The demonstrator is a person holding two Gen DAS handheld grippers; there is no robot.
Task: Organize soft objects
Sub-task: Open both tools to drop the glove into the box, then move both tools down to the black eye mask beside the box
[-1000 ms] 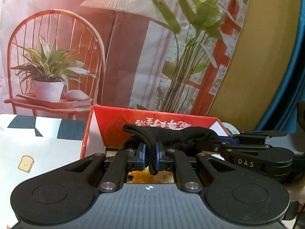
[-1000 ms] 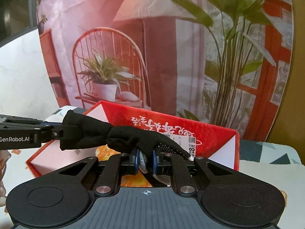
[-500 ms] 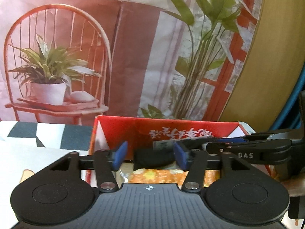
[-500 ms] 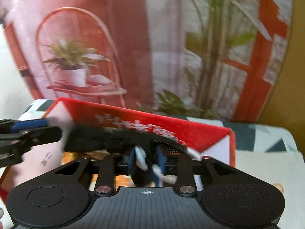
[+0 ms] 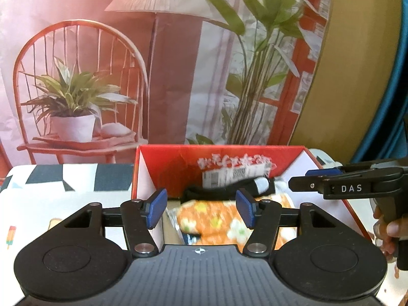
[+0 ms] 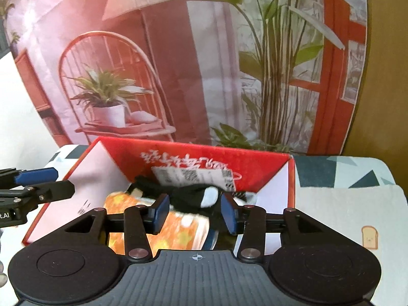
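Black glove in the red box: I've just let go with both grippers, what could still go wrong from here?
The black glove lies loosely on the orange floral cloth, near the right gripper, whose jaws have just been opening; pulling back could snag it. The left gripper hangs open over the red box; its wall could catch a finger.

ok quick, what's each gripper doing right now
left gripper: open, jaws just opened, holding nothing.
right gripper: open, jaws just opened, black knitted fabric glove released into red cardboard box.
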